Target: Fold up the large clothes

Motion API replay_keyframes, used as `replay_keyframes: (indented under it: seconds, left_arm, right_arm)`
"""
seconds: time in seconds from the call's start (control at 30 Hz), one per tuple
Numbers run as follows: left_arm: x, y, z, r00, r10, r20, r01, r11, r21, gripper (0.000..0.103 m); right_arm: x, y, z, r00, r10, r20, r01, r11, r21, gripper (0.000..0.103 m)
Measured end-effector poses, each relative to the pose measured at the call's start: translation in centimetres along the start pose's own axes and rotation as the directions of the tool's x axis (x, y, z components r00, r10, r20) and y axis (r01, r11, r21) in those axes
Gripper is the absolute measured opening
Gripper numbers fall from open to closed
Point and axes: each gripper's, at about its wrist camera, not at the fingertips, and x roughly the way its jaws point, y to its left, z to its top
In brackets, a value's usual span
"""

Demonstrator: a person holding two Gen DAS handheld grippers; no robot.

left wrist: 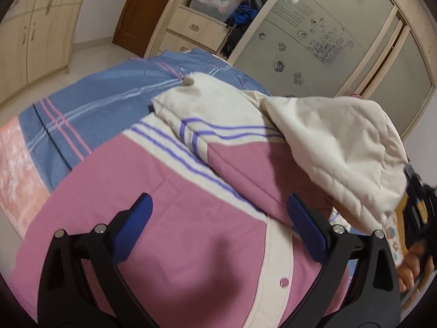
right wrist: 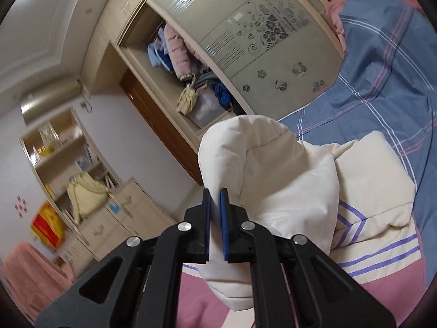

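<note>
A padded jacket (left wrist: 174,218), pink with cream panels and thin purple stripes, lies spread on a bed and fills the lower half of the left wrist view; a cream placket with a pink snap runs down its lower right. Its cream quilted hood (right wrist: 262,169) is lifted off the body of the garment and hangs at centre frame in the right wrist view, and at the right of the left wrist view. The right claw (right wrist: 215,199) has its blue pads drawn together almost to touching, at the left edge of the hood; whether fabric is pinched between them cannot be told. The left claw (left wrist: 218,205) stands wide apart above the pink front of the jacket, its blue pads (left wrist: 303,218) clear of the cloth with nothing between them. At the far right edge of the left wrist view a hand (left wrist: 409,268) shows beside the other tool. Under the jacket lies a blue bedsheet (left wrist: 90,104) with pink and white check lines, and a pink blanket (left wrist: 19,175) sits at the left edge. Beyond the bed stands a wardrobe with a frosted sliding door (left wrist: 314,35) bearing a flower pattern, its open side stuffed with clothes (right wrist: 177,52).
</note>
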Motion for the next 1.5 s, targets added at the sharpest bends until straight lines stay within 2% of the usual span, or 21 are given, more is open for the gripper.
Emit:
replay_keyframes:
  seconds: [0.13, 0.2, 0.27, 0.3, 0.37, 0.4, 0.43, 0.47, 0.53, 0.63, 0.7, 0.77, 0.83, 0.9, 0.93, 1.0, 1.13, 1.27, 1.3, 1.37, 1.5]
  left_arm:
    - [2.2, -4.3, 1.7, 0.997, 0.066, 0.033, -0.069, 0.993, 0.1, 0.1]
    - [4.5, -6.7, 2.2, 0.996, 0.089, -0.006, -0.087, 0.986, 0.144, 0.099]
    - [7.0, -8.5, 2.1, 0.995, 0.084, -0.062, -0.072, 0.983, 0.169, 0.098]
    - [7.6, -8.9, 2.0, 0.993, 0.086, -0.074, -0.073, 0.983, 0.167, 0.098]
    - [8.7, -9.2, 1.6, 0.99, 0.101, -0.102, -0.084, 0.983, 0.161, 0.098]
    - [9.5, -9.2, 1.1, 0.985, 0.116, -0.131, -0.094, 0.982, 0.163, 0.098]
    - [10.4, -9.3, 0.5, 0.975, 0.135, -0.175, -0.102, 0.978, 0.182, 0.098]
    - [11.6, -9.5, -0.4, 0.96, 0.158, -0.23, -0.106, 0.97, 0.22, 0.098]
    - [12.8, -9.5, -2.1, 0.941, 0.207, -0.266, -0.129, 0.95, 0.285, 0.098]
    - [12.9, -8.6, -3.2, 0.941, 0.226, -0.252, -0.145, 0.941, 0.305, 0.099]
    - [12.7, -8.3, -3.3, 0.939, 0.233, -0.251, -0.148, 0.937, 0.317, 0.099]
    - [12.6, -7.9, -3.2, 0.938, 0.234, -0.256, -0.145, 0.935, 0.324, 0.099]
    - [12.0, -7.1, -2.9, 0.938, 0.225, -0.263, -0.142, 0.944, 0.298, 0.099]
    - [10.8, -6.0, -2.5, 0.944, 0.206, -0.258, -0.141, 0.958, 0.251, 0.098]
    - [10.4, -5.5, -2.5, 0.947, 0.19, -0.26, -0.13, 0.964, 0.234, 0.098]
    - [9.6, -4.7, -2.5, 0.947, 0.201, -0.252, -0.145, 0.963, 0.226, 0.098]
    - [8.6, -3.8, -2.0, 0.95, 0.197, -0.24, -0.149, 0.967, 0.204, 0.098]
    - [6.9, -4.2, -0.9, 0.968, 0.173, -0.179, -0.141, 0.974, 0.177, 0.098]
    - [6.7, -4.2, -0.6, 0.972, 0.169, -0.163, -0.139, 0.974, 0.179, 0.098]
    - [5.9, -5.1, 0.3, 0.981, 0.154, -0.119, -0.129, 0.972, 0.197, 0.098]
    - [5.2, -8.6, 0.8, 0.991, 0.105, -0.086, -0.08, 0.962, 0.263, 0.098]
  right_arm:
    - [-2.6, -0.7, -0.2, 1.0, 0.024, 0.008, -0.024, 1.0, -0.01, 0.0]
    - [-3.0, -0.1, -0.1, 0.997, -0.07, -0.009, 0.069, 0.994, -0.088, 0.0]
    - [-2.5, 0.4, -0.3, 0.981, -0.195, -0.02, 0.188, 0.965, -0.185, 0.004]
    - [-2.2, 0.5, -0.2, 0.97, -0.243, -0.023, 0.233, 0.95, -0.208, 0.011]
    - [-1.5, 0.0, -0.2, 0.954, -0.298, -0.024, 0.287, 0.934, -0.212, 0.063]
    - [-1.2, -0.4, -0.5, 0.959, -0.282, -0.027, 0.271, 0.94, -0.206, 0.064]
    - [-0.4, -0.7, -0.3, 0.967, -0.252, -0.044, 0.238, 0.951, -0.199, 0.063]
    - [0.6, -0.9, -0.1, 0.973, -0.221, -0.066, 0.205, 0.961, -0.186, 0.056]
    - [3.1, -1.0, 0.5, 0.98, -0.169, -0.105, 0.15, 0.974, -0.167, 0.033]
    - [7.0, 0.3, 1.5, 0.983, -0.11, -0.148, 0.078, 0.976, -0.205, 0.016]
    - [9.9, 1.7, 1.6, 0.975, -0.116, -0.191, 0.061, 0.96, -0.275, 0.016]
    - [13.5, 2.2, 0.5, 0.936, -0.177, -0.305, 0.069, 0.94, -0.335, 0.016]
    - [17.8, 0.7, -2.1, 0.857, -0.275, -0.436, 0.111, 0.925, -0.364, 0.015]
    - [21.6, -3.0, -5.8, 0.755, -0.332, -0.566, 0.164, 0.93, -0.328, 0.014]
    - [22.2, -4.3, -6.9, 0.746, -0.334, -0.576, 0.175, 0.933, -0.315, 0.011]
    - [22.3, -5.6, -7.7, 0.77, -0.302, -0.563, 0.16, 0.944, -0.288, 0.01]
    - [20.7, -4.1, -6.5, 0.792, -0.294, -0.535, 0.131, 0.938, -0.322, 0.012]
    - [14.1, -2.3, -2.9, 0.891, -0.172, -0.419, 0.052, 0.958, -0.283, 0.014]
    - [12.5, -2.3, -2.2, 0.906, -0.152, -0.395, 0.045, 0.962, -0.268, 0.015]
    - [10.2, -2.8, -1.0, 0.917, -0.154, -0.368, 0.064, 0.968, -0.244, 0.02]
    - [8.1, -4.6, -1.0, 0.897, -0.209, -0.388, 0.124, 0.964, -0.234, 0.02]
